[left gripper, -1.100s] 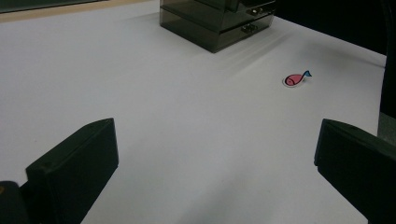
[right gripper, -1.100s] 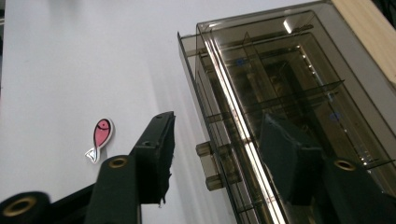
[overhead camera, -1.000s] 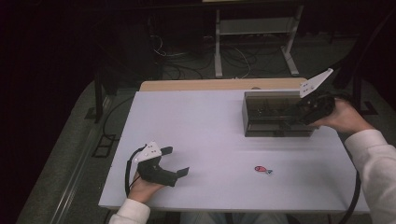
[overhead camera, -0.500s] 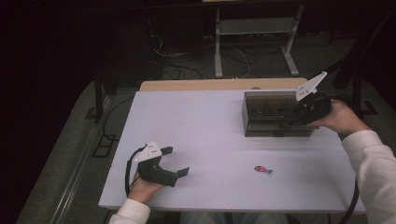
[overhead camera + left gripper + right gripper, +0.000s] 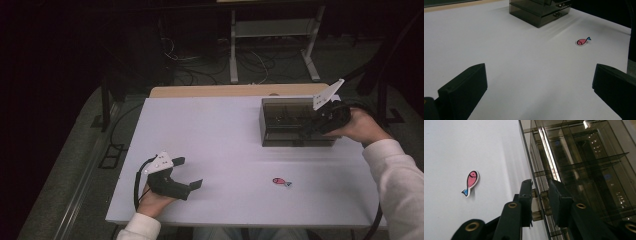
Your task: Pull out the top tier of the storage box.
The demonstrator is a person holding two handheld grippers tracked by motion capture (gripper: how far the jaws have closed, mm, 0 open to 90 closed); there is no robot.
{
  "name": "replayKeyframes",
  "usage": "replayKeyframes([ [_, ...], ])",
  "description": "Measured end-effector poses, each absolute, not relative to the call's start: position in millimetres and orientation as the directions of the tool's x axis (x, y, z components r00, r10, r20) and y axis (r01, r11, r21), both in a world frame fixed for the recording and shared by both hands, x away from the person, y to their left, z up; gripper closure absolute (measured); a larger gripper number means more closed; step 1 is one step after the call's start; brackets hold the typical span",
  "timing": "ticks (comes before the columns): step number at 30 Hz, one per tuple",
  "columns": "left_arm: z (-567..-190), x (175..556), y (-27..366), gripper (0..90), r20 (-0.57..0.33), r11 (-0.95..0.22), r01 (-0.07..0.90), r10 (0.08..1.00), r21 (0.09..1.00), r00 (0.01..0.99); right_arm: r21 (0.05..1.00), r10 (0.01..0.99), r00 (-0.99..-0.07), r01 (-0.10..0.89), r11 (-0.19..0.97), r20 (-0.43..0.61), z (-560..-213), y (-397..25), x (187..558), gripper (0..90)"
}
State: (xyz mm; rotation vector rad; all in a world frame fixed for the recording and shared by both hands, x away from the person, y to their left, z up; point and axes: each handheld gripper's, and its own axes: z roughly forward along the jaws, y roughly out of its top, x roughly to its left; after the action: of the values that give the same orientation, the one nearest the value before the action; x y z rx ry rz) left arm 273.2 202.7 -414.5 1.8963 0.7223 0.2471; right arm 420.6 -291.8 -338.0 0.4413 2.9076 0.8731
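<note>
High view: drawer box (image 5: 295, 122) lies lengthwise left-right, front facing person

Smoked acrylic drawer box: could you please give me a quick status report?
Right gripper at smoked acrylic drawer box front, jaws narrowed about a drawer knob; grip unconfirmed. Left gripper open, resting on white table. Pink fish-shaped piece lies apart, nothing obstructing.

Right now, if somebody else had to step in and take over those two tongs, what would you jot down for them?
Right tongs: at the front of the smoky drawer box, jaws nearly closed around a small drawer knob; a firm grip cannot be confirmed.
Left tongs: open, holding nothing, resting low near the table's front left.
Pink fish piece: lying loose on the table, in front of the box, untouched.
Done: right tongs reached the knob.
Left: probably pull the drawer open, then likely deal with the fish.
</note>
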Motion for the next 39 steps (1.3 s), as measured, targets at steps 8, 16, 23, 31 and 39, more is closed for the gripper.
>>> replayKeyframes([
  [8,-415,273,203,0.0,-0.15,-0.275,0.368,0.584,0.888,0.798,0.535,0.285,-0.958,0.251,0.807,0.019,-343,-291,424,80.3],
  [16,-415,273,202,0.0,-0.15,-0.277,0.37,0.585,0.887,0.797,0.531,0.241,-0.97,0.217,0.819,0.025,-346,-290,425,83.7],
  [23,-415,273,203,0.0,-0.15,-0.277,0.371,0.586,0.886,0.797,0.537,0.221,-0.975,0.203,0.819,0.032,-348,-291,427,83.8],
  [31,-415,273,203,0.0,-0.148,-0.277,0.369,0.586,0.887,0.796,0.546,0.208,-0.978,0.188,0.816,0.027,-349,-292,427,84.6],
  [39,-415,273,203,0.0,-0.148,-0.277,0.369,0.587,0.887,0.796,0.572,0.188,-0.981,0.176,0.801,0.039,-351,-296,424,85.8],
])
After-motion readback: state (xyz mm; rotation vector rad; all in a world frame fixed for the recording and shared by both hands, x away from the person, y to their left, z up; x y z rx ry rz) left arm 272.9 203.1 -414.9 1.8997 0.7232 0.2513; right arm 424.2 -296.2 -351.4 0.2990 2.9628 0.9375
